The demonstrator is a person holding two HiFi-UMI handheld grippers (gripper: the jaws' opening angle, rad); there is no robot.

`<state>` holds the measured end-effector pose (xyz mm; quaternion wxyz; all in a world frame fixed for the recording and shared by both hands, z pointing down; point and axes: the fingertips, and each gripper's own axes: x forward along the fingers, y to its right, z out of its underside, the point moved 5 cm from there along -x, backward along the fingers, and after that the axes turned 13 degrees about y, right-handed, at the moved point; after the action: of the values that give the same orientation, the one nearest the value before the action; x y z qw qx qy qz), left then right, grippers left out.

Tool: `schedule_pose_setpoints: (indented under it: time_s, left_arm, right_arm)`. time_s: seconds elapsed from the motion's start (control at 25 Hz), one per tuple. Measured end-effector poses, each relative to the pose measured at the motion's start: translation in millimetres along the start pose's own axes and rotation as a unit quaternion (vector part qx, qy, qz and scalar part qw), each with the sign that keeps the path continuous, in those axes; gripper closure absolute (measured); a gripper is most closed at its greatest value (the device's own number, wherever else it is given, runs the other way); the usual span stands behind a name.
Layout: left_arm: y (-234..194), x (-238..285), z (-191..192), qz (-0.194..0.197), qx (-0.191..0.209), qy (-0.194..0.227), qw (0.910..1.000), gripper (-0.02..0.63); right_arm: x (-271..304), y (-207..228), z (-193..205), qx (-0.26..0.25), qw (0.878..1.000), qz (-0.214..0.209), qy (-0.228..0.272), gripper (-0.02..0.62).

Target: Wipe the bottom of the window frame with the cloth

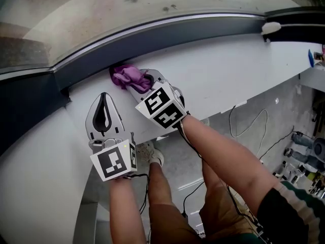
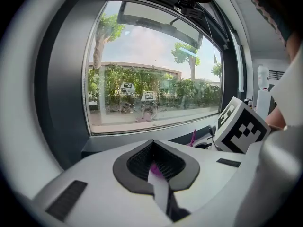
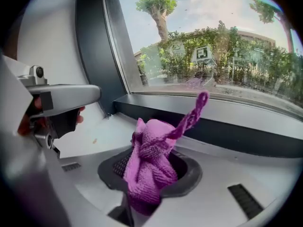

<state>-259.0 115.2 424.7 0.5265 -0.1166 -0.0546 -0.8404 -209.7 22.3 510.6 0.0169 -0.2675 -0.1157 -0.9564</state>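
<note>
Below the glass, dark window frame [image 1: 177,32] running across, white sill [image 1: 233,70] just under it. Over the sill, right gripper [image 1: 146,81] and, just beside it, left gripper [image 1: 104,99]. Left jaws pressed together; right jaws pinching the bunched purple cloth [image 1: 127,76], right up against the frame's bottom edge.

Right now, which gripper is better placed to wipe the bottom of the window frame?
Right. The right gripper is shut on the purple cloth, close to the dark window frame. The left gripper is shut, farther back over the white sill.
</note>
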Motion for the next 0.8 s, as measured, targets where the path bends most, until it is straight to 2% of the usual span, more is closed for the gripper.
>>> schedule_pose_setpoints:
  time_s: [0.8]
  left_arm:
    - [91, 41, -3, 0.047, 0.013, -0.008, 0.9988, 0.597]
  right_arm:
    - [-68, 75, 21, 0.014, 0.999, 0.038, -0.004, 0.469]
